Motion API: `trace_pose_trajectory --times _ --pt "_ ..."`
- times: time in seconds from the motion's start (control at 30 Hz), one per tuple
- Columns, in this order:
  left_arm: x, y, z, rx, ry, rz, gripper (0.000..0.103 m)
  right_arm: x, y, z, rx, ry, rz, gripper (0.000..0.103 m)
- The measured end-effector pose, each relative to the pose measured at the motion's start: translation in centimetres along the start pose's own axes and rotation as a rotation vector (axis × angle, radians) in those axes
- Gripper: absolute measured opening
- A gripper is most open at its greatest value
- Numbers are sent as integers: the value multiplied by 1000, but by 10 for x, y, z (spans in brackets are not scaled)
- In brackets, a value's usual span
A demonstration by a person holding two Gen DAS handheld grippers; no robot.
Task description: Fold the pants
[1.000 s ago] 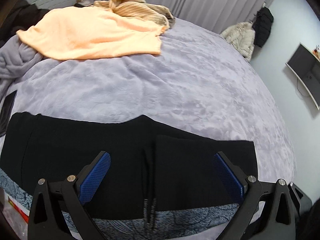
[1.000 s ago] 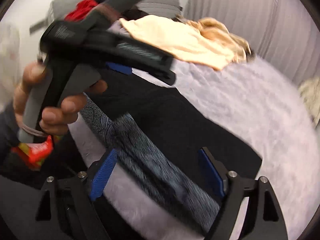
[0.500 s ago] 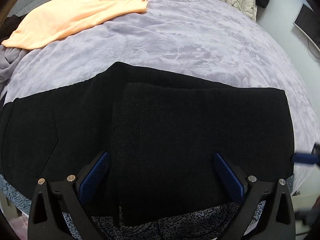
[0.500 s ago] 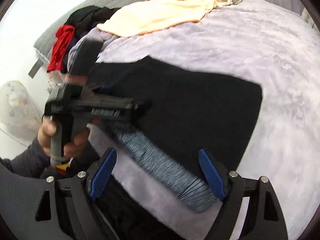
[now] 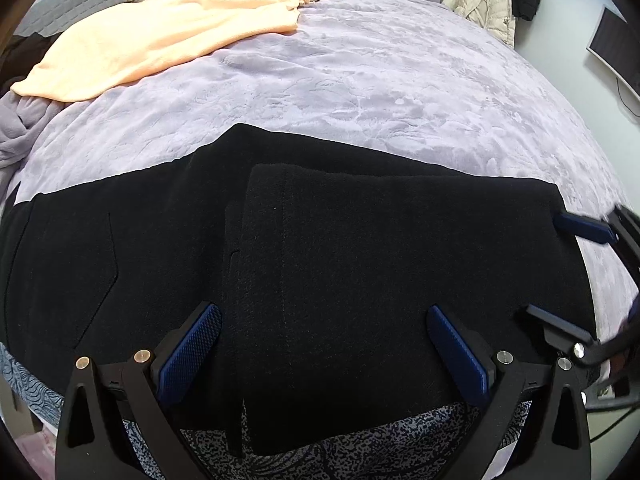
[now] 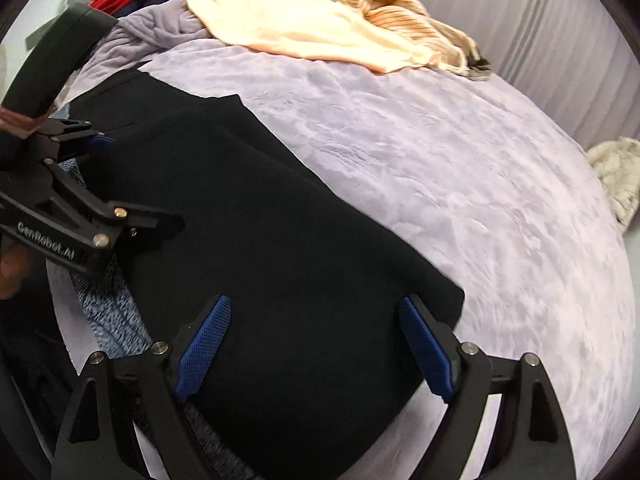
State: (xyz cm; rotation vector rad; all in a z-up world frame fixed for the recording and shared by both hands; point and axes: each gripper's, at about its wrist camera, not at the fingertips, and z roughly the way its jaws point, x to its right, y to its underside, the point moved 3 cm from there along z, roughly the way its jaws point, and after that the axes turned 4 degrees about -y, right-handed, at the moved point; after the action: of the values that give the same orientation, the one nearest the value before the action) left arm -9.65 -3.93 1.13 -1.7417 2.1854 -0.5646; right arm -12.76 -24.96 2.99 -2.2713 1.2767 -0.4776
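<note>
Pants (image 5: 320, 272) lie partly folded on the bed (image 5: 400, 92), under and ahead of both wide-open, empty grippers, left (image 5: 324, 354) and right (image 6: 316, 350); final folds seem left.

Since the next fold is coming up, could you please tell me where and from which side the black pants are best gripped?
I would take the black pants at their free end corner, coming from the bare bedspread side with the right hand-held gripper, whose jaws stand open. That end lies flat, its edge exposed, so a finger could probably slide underneath. The left hand-held gripper, also open, could take the near edge.
</note>
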Motion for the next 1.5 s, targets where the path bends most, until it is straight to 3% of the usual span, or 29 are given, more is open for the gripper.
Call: trace_pose_trajectory --times 0.2,0.37,0.43,0.57,0.67,0.77,0.9,1.03,1.17,1.27,1.37,1.43,1.5 --pt "2 -2 4 8 -5 3 103 2 43 -18 38 4 189 88" --pt "1 -1 -9 4 -32 -19 103 1 52 -22 30 28 216 88" --pt "-2 1 -25 46 -67 -27 103 4 46 -25 -10 24 218 89" --pt "-13 11 -46 101 -98 -30 103 0 5 -29 25 -31 186 89" --pt "-31 17 -37 52 -115 -66 103 -12 -20 0 -46 -22 125 90" --pt "-51 22 -34 18 -39 -149 103 -25 -41 23 -61 -4 64 102" --pt "-77 25 -45 47 -53 -193 103 -53 -72 41 -50 -60 -17 102" --pt "-114 30 -49 59 -127 -271 103 -75 -93 54 -42 -82 -76 102" --pt "-160 37 -55 74 -150 -375 103 -83 -107 63 -45 -88 -78 102" --pt "-205 39 -50 71 -218 -470 103 -83 -120 72 -45 -133 -29 102" --pt "-245 49 -41 52 -253 -564 103 -94 -139 61 14 -248 4 102" --pt "-263 55 -24 -5 -231 -583 103 -115 -156 68 -3 -275 -57 102" --pt "-266 54 -22 6 -212 -582 103 -137 -171 84 -36 -286 -140 102"
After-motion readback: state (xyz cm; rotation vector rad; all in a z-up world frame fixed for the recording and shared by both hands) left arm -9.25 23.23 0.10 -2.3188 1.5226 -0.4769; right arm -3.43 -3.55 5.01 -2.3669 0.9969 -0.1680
